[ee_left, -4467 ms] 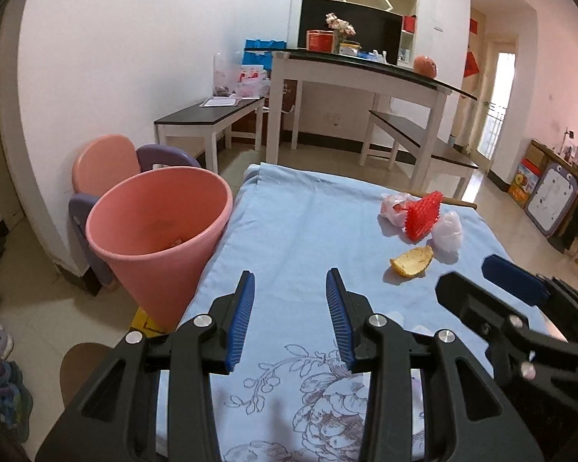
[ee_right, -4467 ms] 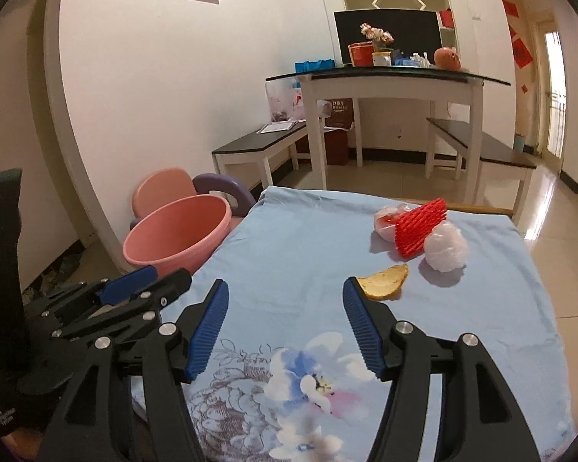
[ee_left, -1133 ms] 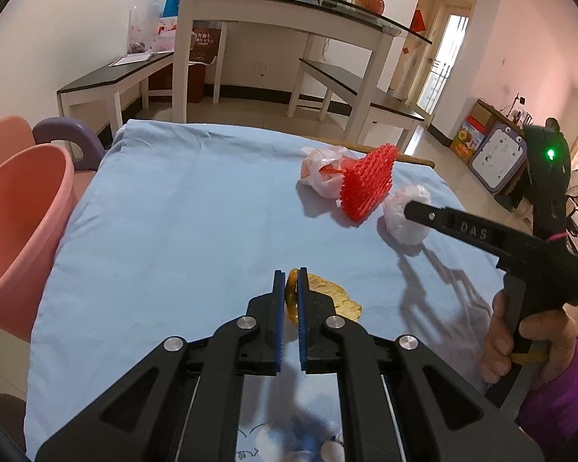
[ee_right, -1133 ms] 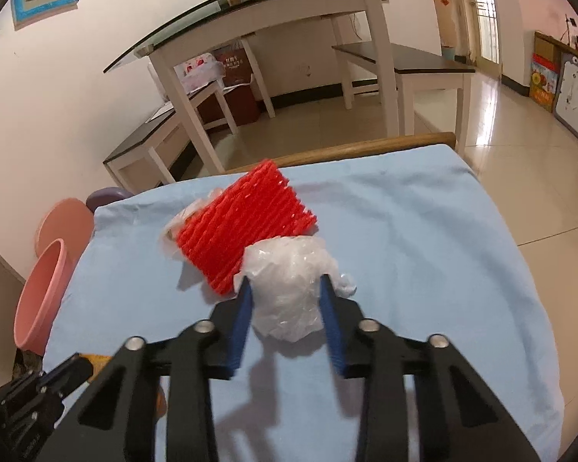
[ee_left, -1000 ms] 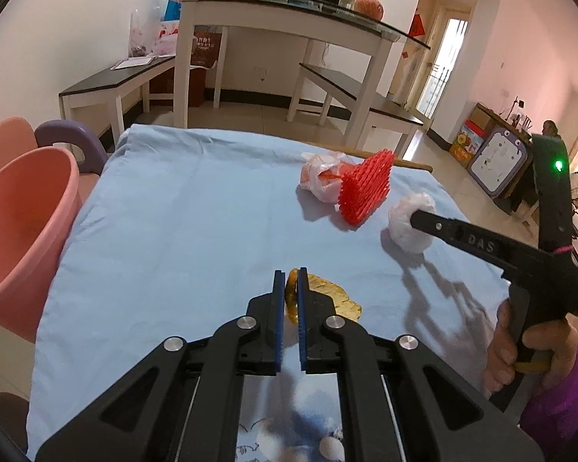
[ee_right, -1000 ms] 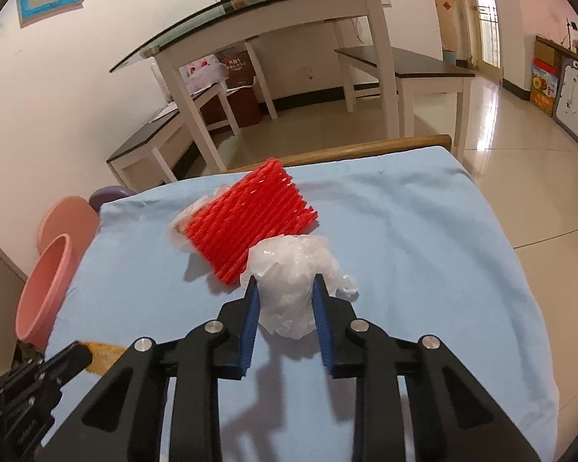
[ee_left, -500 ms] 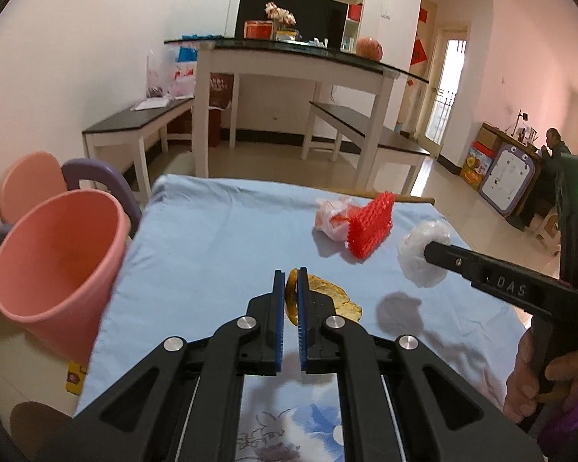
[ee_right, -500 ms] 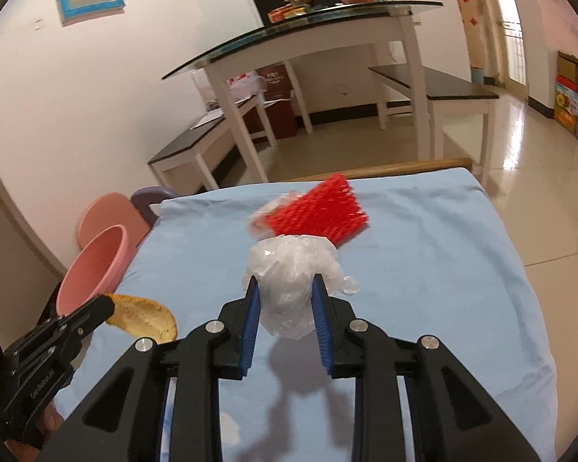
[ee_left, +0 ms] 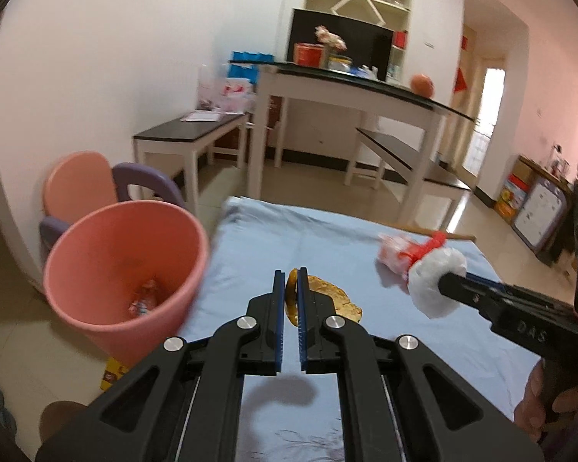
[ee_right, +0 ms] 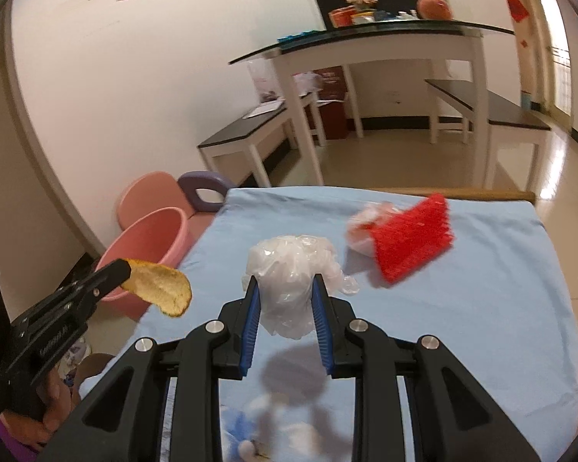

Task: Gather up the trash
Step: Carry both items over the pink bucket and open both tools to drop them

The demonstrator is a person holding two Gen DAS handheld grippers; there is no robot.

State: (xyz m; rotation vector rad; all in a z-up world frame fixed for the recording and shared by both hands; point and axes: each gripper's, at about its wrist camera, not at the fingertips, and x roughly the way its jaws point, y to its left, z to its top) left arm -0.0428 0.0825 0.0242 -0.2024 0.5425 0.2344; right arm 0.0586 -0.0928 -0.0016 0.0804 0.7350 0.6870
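My left gripper [ee_left: 291, 277] is shut on a yellow fruit peel [ee_left: 329, 297], held above the blue sheet; the peel [ee_right: 162, 287] also hangs in the air in the right wrist view. My right gripper [ee_right: 284, 283] is shut on a crumpled white plastic bag [ee_right: 293, 269], lifted off the bed; that bag [ee_left: 435, 279] shows at the right of the left wrist view. A pink bin [ee_left: 123, 269] stands on the floor left of the bed, with a bit of trash inside. A red foam net [ee_right: 412, 238] and a pinkish plastic bag [ee_right: 362, 223] lie on the sheet.
The bed's blue sheet [ee_right: 481, 308] fills the foreground, with a wooden rail [ee_right: 462, 193] at its far end. A pink and purple child's chair [ee_left: 96, 188] stands behind the bin. A glass-topped table [ee_left: 358, 88] and low benches [ee_left: 189, 138] stand beyond. A hand [ee_right: 46, 415] holds the left gripper.
Both grippers have risen and drawn back with their loads, swinging left. The pink bin has come closer into the left wrist view, and the red net now sits farther off.
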